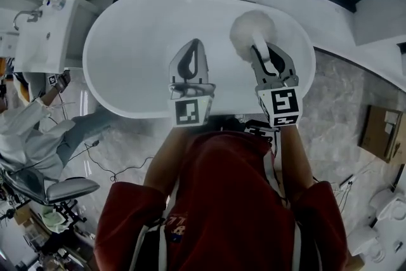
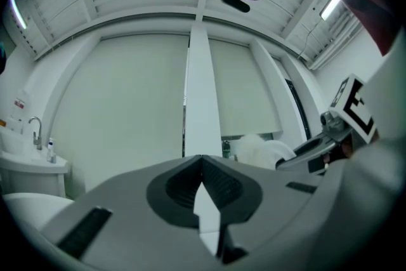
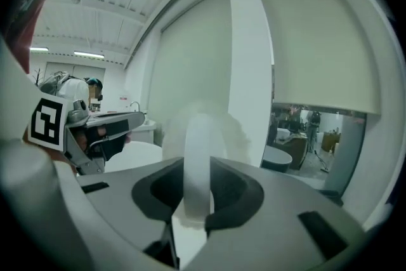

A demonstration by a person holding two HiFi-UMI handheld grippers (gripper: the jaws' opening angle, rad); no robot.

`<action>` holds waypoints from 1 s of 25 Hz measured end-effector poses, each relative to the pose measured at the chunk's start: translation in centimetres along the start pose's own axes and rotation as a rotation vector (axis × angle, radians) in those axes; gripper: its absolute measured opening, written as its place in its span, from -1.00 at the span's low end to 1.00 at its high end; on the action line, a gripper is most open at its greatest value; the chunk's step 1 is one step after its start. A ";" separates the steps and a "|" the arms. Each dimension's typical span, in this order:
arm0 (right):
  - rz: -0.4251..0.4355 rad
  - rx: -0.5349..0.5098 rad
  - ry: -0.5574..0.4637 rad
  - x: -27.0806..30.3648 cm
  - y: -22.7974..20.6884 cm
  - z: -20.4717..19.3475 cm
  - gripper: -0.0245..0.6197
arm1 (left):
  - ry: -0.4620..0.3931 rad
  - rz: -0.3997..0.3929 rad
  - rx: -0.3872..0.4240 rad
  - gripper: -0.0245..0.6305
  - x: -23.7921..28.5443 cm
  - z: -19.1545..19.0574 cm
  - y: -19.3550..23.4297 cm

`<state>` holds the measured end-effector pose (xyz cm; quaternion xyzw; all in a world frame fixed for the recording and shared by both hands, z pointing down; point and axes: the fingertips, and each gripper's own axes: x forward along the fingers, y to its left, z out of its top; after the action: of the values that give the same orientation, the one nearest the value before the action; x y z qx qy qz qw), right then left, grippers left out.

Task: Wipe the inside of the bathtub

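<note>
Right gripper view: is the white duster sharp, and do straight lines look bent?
Right gripper view: the duster is soft and blurred, close to the lens, and the white pillar behind it bends. Left gripper view: the ceiling beams bow too. Head view: the duster looks sharper.

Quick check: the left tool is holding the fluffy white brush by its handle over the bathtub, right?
Not quite. The right tool holds the fluffy white brush by its handle over the bathtub. The right gripper view shows the handle clamped between its jaws. The left tool is shut with nothing in it.
</note>
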<state>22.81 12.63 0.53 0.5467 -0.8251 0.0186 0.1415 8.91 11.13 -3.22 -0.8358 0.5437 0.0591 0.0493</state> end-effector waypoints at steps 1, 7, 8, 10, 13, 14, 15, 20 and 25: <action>-0.003 0.005 -0.016 -0.5 -0.5 0.3 -0.64 | 0.002 0.001 -0.004 -0.88 -0.1 0.2 -0.6; -0.034 0.070 -0.110 -2.5 -1.6 2.0 -0.64 | 0.033 -0.019 0.009 -0.88 -0.9 1.8 -3.3; -0.045 0.080 -0.133 -2.8 -1.7 2.5 -0.64 | 0.030 -0.022 0.007 -0.88 -1.0 2.2 -3.6; -0.078 0.087 -0.177 -3.4 -1.6 3.7 -0.64 | 0.019 -0.025 0.005 -0.88 -1.2 3.1 -3.6; -0.148 0.098 -0.240 -4.1 -1.0 5.7 -0.64 | 0.006 -0.026 0.020 -0.88 -1.5 4.3 -2.5; -0.177 0.101 -0.263 -4.3 -0.9 6.5 -0.64 | -0.001 -0.026 0.029 -0.88 -1.5 4.7 -2.0; -0.209 0.100 -0.285 -4.5 -0.7 7.2 -0.64 | -0.011 -0.028 0.037 -0.88 -1.5 5.2 -1.6; -0.361 0.094 -0.391 -5.6 1.1 10.1 -0.64 | -0.045 -0.056 0.034 -0.88 -2.1 7.5 0.0; -0.407 0.074 -0.422 -4.9 3.8 11.5 -0.64 | -0.051 -0.055 0.045 -0.88 -3.1 8.3 2.2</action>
<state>18.70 16.42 -11.33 0.6975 -0.7084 -0.0941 -0.0524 5.29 14.28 -11.01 -0.8473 0.5203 0.0668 0.0833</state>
